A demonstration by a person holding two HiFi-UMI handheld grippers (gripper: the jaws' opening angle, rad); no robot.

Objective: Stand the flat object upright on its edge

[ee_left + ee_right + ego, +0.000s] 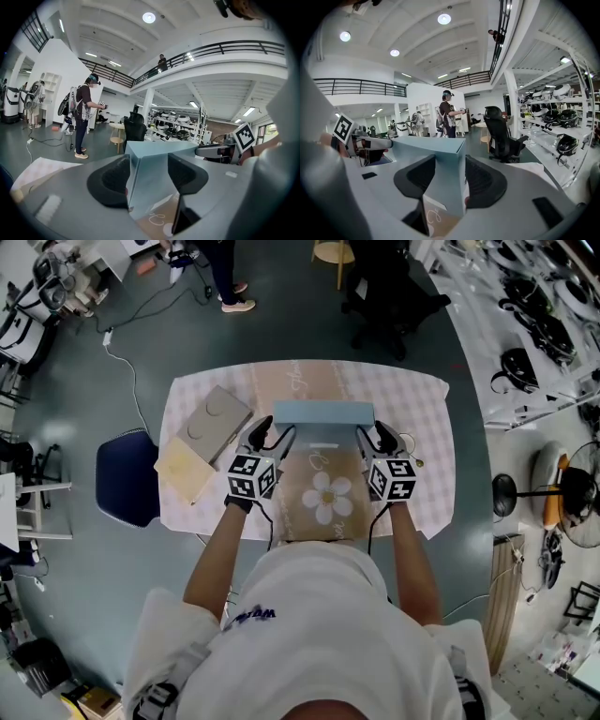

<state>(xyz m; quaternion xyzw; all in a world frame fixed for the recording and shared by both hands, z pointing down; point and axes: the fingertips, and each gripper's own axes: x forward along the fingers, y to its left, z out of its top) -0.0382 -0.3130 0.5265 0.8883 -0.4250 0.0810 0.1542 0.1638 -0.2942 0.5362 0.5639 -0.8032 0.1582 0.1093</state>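
A light blue flat box [323, 412] stands upright on its long edge at the middle of the table [422, 427]. My left gripper [272, 434] is at the box's left end and my right gripper [377, 434] at its right end. In the left gripper view the box's corner [150, 173] sits between the jaws of the left gripper [149, 177], which stand a little wider than the box. The right gripper view shows the other end of the box [440, 159] between the parted jaws of the right gripper [450, 180], with the pads close beside it.
A checked cloth with a brown daisy-print runner [328, 498] covers the table. A flat beige box [214, 418] and a pale wooden board [186, 470] lie at the left side. A dark blue chair [127, 476] stands left of the table. A person [225, 273] stands beyond it.
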